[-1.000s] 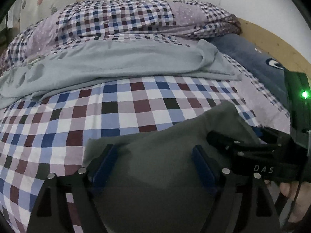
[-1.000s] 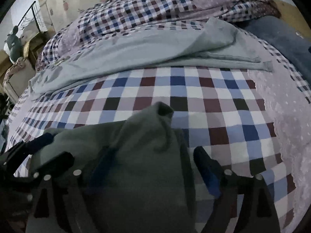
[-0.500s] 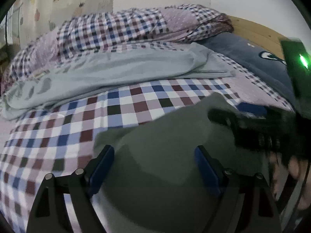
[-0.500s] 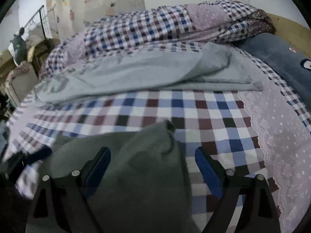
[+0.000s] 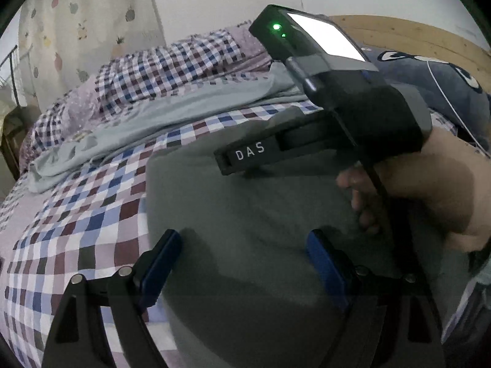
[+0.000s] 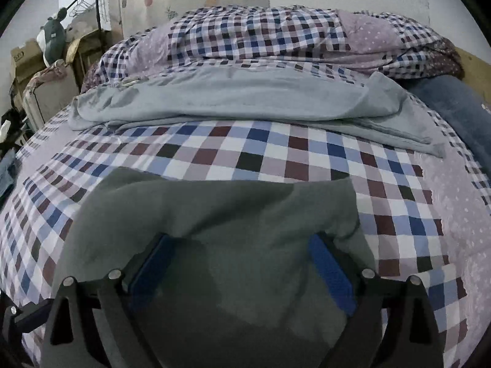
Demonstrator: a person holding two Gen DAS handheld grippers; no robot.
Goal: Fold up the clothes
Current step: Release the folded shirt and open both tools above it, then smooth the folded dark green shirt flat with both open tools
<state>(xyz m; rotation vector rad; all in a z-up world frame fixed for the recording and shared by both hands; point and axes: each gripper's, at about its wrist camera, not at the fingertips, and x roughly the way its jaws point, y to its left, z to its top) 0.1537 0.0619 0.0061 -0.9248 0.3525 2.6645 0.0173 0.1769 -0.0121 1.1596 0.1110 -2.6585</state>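
A dark grey-green garment (image 6: pixel 214 214) lies flat on the checked bed sheet (image 6: pixel 276 153), its far edge straight. My right gripper (image 6: pixel 242 260) hovers open over its near part, and the blue pads (image 6: pixel 328 263) hold nothing. In the left wrist view the same garment (image 5: pixel 245 202) spreads under my open left gripper (image 5: pixel 244 257). The right gripper's black body (image 5: pixel 353 107) crosses that view above the cloth, held by a hand (image 5: pixel 429 190). A pale grey-blue garment (image 6: pixel 230 101) lies spread farther back on the bed.
A heaped checked quilt (image 6: pixel 260 33) fills the back of the bed. A dark blue cushion (image 6: pixel 454 104) lies at the right by the wooden headboard (image 5: pixel 399 36). Boxes and a clothes rack (image 6: pixel 27 61) stand beyond the bed's left side.
The garment's raised, bunched fold between the right fingers now lies flat. Both grippers have lifted and drawn back, and the left view has swung so the right gripper and hand cross it.
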